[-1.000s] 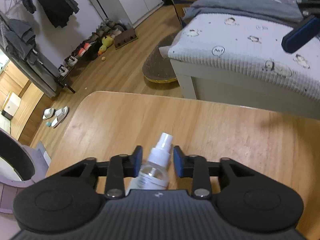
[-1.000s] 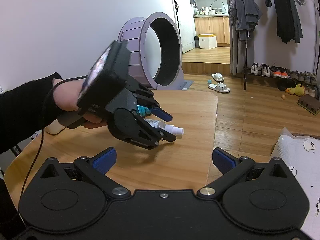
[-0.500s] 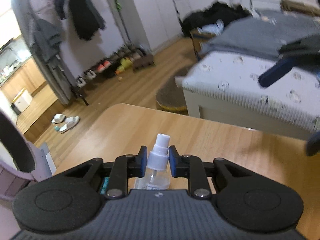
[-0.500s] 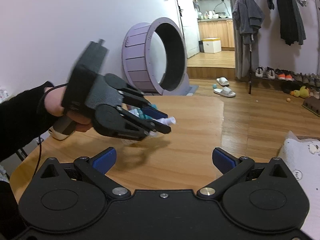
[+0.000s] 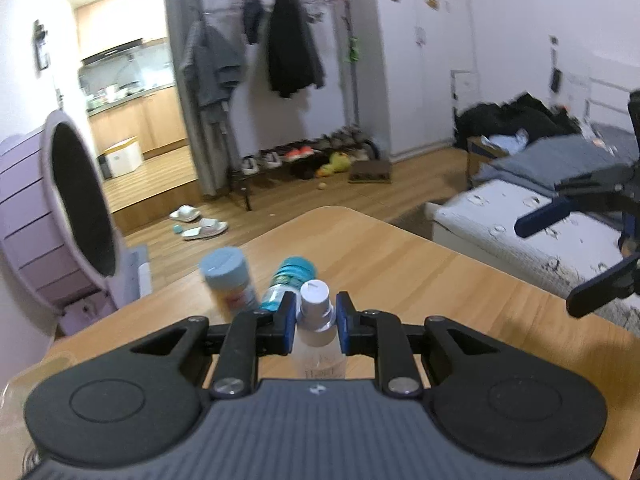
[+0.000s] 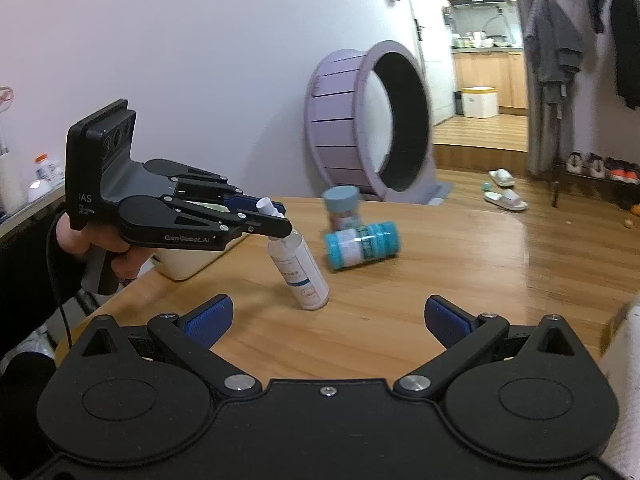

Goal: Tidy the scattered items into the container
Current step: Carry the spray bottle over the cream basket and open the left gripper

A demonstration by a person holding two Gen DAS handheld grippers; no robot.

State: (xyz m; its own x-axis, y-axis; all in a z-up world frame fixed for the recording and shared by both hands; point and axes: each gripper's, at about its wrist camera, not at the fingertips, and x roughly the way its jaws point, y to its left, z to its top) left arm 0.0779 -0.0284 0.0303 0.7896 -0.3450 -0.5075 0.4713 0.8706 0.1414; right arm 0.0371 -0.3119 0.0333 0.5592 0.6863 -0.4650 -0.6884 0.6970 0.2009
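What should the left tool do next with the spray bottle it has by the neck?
Probably lift the spray bottle clear and carry it toward the cream container beside the hand. The left tool is shut on its neck, the bottle hangs tilted with its base near the table, and the right tool is open and holds nothing.

Spray bottle (image 6: pixel 298 266) in left gripper (image 6: pixel 276 216), tilted over table (image 6: pixel 460 264)

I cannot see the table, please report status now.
Left gripper shut on spray bottle, tilted. Right gripper open, empty. Two jars on table beyond.
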